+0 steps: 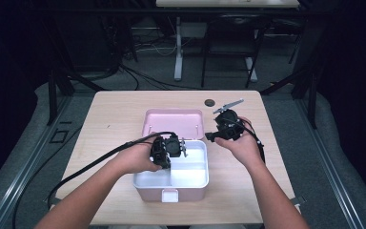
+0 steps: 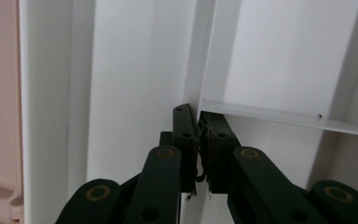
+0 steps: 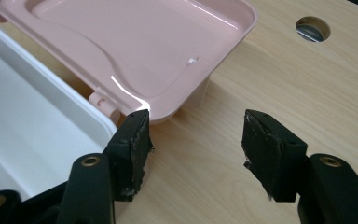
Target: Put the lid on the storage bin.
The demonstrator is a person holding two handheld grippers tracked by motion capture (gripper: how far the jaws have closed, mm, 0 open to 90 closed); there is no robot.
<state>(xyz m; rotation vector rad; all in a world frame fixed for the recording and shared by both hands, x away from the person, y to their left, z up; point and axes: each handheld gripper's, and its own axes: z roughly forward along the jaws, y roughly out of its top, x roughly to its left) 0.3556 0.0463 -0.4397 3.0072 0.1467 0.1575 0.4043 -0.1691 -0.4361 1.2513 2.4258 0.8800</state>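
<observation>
While I scan from the near edge: one pink box (image 1: 145, 193) sits near the front of the table (image 1: 109, 114), with one white tray (image 1: 190, 174) inside it, split into compartments by thin dividers. Left gripper (image 1: 167, 148) is down in the tray at its back-left part; in the left gripper view its jaws are pinched together on the top edge of a white divider (image 2: 279, 116) (right at the junction of two walls). Right gripper (image 1: 226, 125) hangs just right of the box's back corner, jaws wide apart, nothing between them, bare wood below. Behind the tray, one pink lid (image 3: 144, 51) lies open, inside facing up. Farthest back I count one round hole (image 3: 313, 28) in the tabletop.
</observation>
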